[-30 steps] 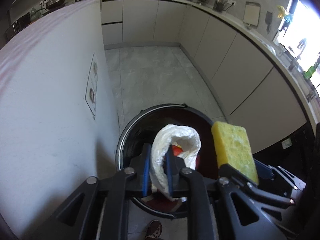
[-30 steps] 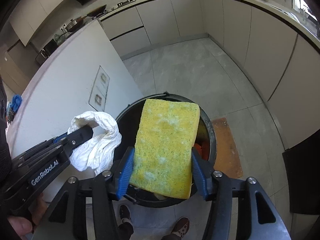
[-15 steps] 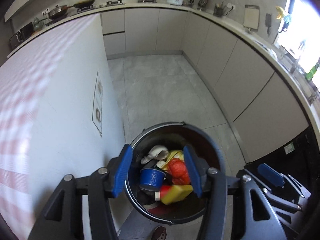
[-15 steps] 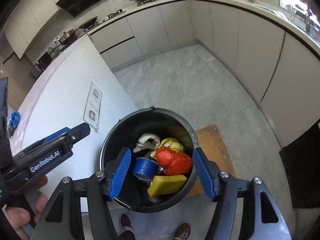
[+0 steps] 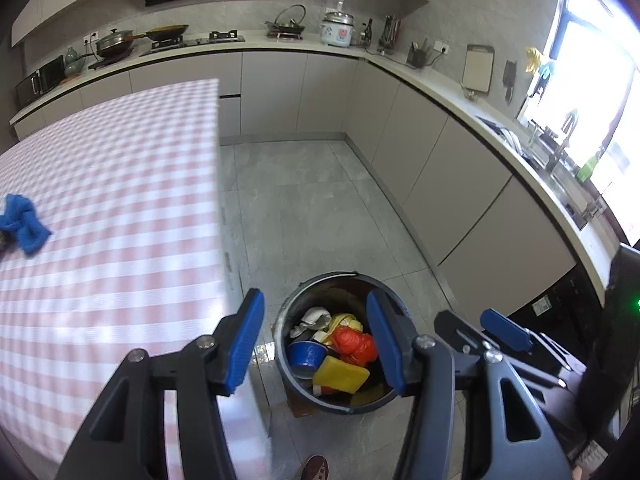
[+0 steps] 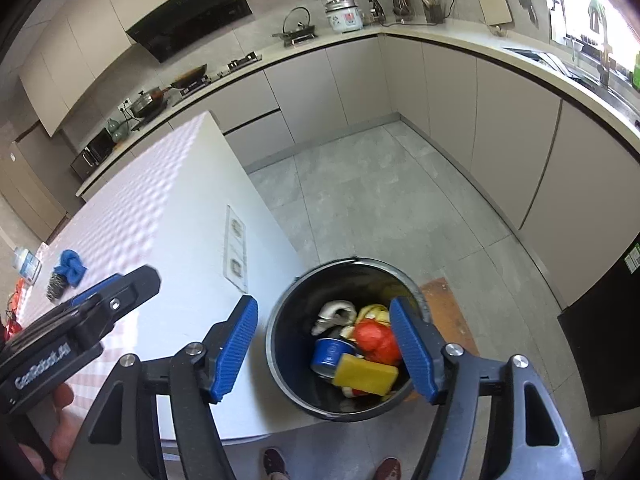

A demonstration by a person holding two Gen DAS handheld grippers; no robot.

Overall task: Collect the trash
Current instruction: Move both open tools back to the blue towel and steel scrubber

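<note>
Since a second ago the white bag and the yellow sponge have been let go: both grippers have been lifted above the bin, and the checked tabletop is seen from above now instead of just its side. The left gripper (image 5: 316,344) has its jaws apart with nothing between them, having just been opened, though they've barely widened in the last half second. The right gripper (image 6: 324,346) is spread too and empty, its jaws still opened further in the last half second.

The round dark bin (image 5: 288,320) is standing on the grey tiled floor (image 5: 312,216), just beside the end of the table. In it the yellow sponge (image 5: 340,376) is lying flat-ish on top of the pile, long side running roughly left to right and tipped a bit, touching a blue cup (image 5: 306,354) and a red crumpled bag (image 5: 356,344). The white bag (image 5: 314,318) is crumpled at the far side of the pile.

Only in the right view: a brown mat (image 6: 444,304) under the bin, a panel with two sockets (image 6: 236,248) on the table's end face, a steel scourer (image 6: 56,286) next to the blue cloth (image 6: 72,272), plus both shoes. The left view gives a better look at the pink-and-white checked cloth (image 5: 112,208) on the table.

Around it all runs an L-shaped counter (image 5: 440,84) with grey cabinets, a stove with pans, a rice cooker (image 5: 338,28) and a bright window on the right.
</note>
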